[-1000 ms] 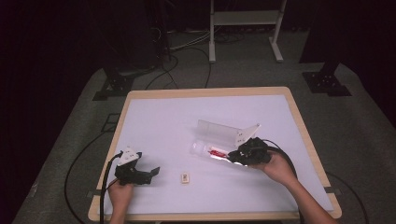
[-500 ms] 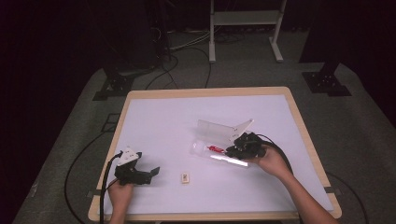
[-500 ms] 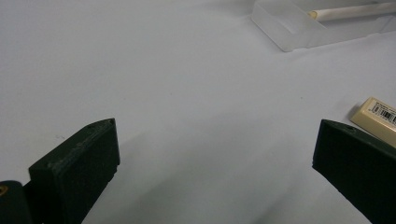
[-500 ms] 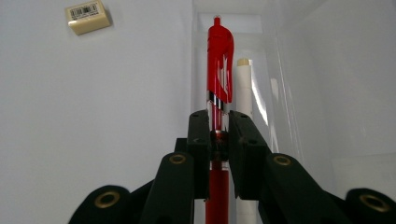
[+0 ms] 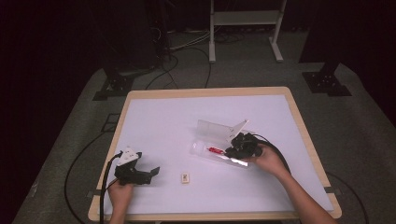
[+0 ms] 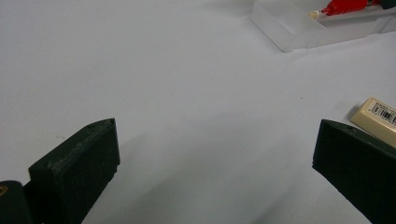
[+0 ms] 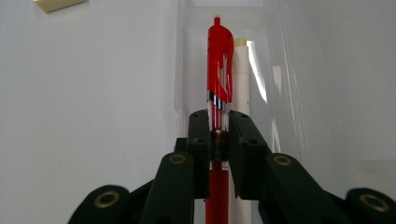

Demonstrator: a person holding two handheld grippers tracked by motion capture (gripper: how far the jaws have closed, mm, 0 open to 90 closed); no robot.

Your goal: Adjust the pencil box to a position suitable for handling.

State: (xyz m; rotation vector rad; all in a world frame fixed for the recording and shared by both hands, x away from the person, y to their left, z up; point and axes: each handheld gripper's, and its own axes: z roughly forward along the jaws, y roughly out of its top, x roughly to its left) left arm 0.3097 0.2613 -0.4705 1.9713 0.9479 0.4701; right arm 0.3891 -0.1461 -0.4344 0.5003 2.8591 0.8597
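My right gripper (image 7: 218,121) is shut on the barrel of a red pen (image 7: 219,60). The pen points along a clear plastic case (image 7: 187,70), beside a white pen (image 7: 240,74) that lies in it. In the high view the right gripper (image 5: 235,150) sits at the case's (image 5: 203,150) right end, and the red pen (image 5: 215,150) reaches left over it. My left gripper (image 5: 152,172) rests near the table's front left, its jaws open wide (image 6: 217,135) with nothing between them. A small cream eraser (image 5: 185,177) lies just to its right.
The case's clear lid (image 5: 219,128) lies behind it on the white table (image 5: 163,116), which has a wooden rim. In the left gripper view the eraser (image 6: 378,119) is near the right jaw and the case (image 6: 289,28) is farther off. Cables trail on the floor.
My right hand has moved a little to the left and down, carrying the red pen lower over the clear case. The left gripper has stayed put.
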